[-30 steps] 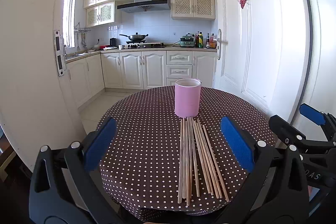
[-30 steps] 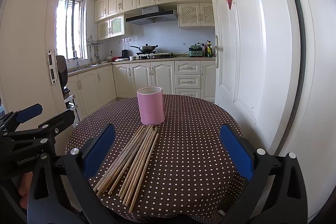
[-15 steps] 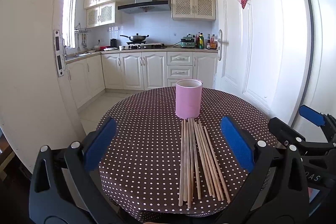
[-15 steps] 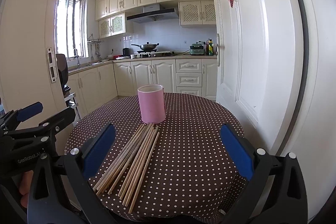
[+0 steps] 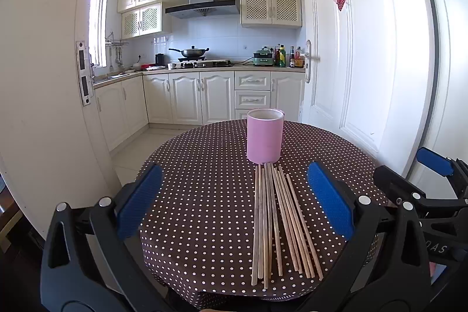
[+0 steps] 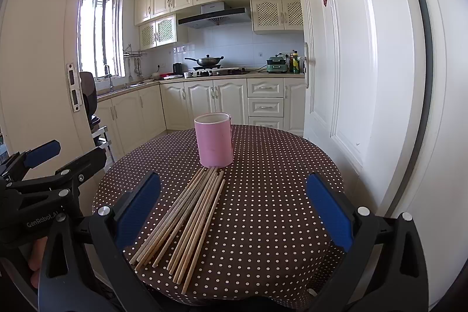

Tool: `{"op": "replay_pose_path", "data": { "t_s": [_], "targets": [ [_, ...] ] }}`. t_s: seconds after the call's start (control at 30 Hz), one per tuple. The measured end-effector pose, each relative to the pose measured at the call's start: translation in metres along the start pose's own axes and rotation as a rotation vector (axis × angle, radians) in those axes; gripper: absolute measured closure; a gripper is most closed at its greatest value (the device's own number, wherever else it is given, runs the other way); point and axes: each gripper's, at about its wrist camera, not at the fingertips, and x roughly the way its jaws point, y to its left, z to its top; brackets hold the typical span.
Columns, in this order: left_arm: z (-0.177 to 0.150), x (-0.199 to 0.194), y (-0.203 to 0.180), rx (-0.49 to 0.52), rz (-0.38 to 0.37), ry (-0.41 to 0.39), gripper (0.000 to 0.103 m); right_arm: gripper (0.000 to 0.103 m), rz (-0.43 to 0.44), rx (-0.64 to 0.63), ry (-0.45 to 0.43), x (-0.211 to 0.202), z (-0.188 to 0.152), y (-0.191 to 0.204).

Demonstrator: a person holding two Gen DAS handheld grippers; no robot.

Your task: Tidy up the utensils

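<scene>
A pink cylindrical cup (image 5: 265, 139) stands upright on a round table with a brown dotted cloth (image 5: 204, 195). Several wooden chopsticks (image 5: 276, 221) lie in a bundle in front of the cup, pointing at it. My left gripper (image 5: 234, 203) is open and empty, held above the near table edge. In the right wrist view the cup (image 6: 214, 143) and chopsticks (image 6: 187, 221) lie left of centre. My right gripper (image 6: 234, 206) is open and empty, also held above the near edge. Each gripper shows at the side of the other's view.
A white door (image 5: 365, 63) stands close on the right of the table. A white door frame (image 5: 49, 78) is on the left. Kitchen cabinets and a counter (image 5: 219, 69) lie beyond the table.
Both views have shifted slightly; the grippers stay open and the cup and chopsticks have not moved.
</scene>
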Motion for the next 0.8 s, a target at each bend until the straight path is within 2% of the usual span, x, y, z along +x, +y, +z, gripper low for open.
{"op": "replay_pose_path", "data": {
  "t_s": [0.8],
  "targets": [
    [-0.002, -0.0003, 0.0006, -0.002, 0.006, 0.005, 0.006, 0.007, -0.002, -0.002, 0.012, -0.0016, -0.0008, -0.0022]
  ]
}}
